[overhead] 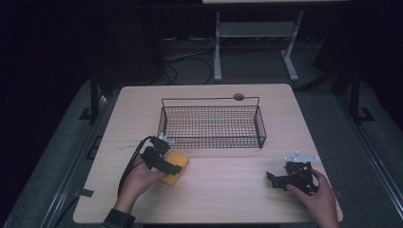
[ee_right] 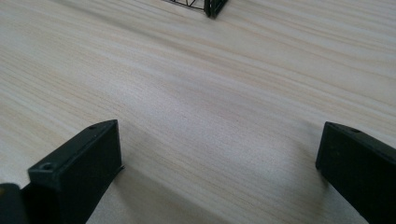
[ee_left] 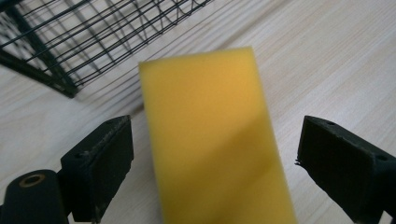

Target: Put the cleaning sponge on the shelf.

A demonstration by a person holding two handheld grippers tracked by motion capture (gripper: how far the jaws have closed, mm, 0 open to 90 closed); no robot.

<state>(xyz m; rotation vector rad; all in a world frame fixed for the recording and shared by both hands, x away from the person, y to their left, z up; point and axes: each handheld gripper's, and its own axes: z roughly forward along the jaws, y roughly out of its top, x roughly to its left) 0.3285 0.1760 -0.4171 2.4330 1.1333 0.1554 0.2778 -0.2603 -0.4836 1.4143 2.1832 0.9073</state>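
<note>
we looked down on a pale wooden surface (overhead: pixel 228 175), and the largest thing on it was a black wire basket (overhead: pixel 212 126) standing toward the far middle. just in front of the basket's near left corner lay a yellow sponge (overhead: pixel 177 164), flat on the wood and close to the wire without our being able to tell whether it touched.

the left gripper (overhead: pixel 164 161), carried by the person's left hand (overhead: pixel 139 180), sat over the sponge in the high view. in the left gripper view its fingers (ee_left: pixel 100 161) stood wide apart, one on each side of the sponge (ee_left: pixel 215 140), with a clear strip of wood showing between each pad and the yellow edges; they gripped nothing. the basket's corner (ee_left: pixel 60 51) rose just beyond the sponge's far end.

the right gripper (overhead: pixel 292 176), in the person's right hand (overhead: pixel 317 199), rested near the front right corner of the surface, well apart from the sponge and the basket. in the right gripper view its fingers (ee_right: pixel 88 158) were spread wide over bare wood (ee_right: pixel 210 112), holding nothing, with a corner of the basket (ee_right: pixel 212 7) far off at the top.
</note>
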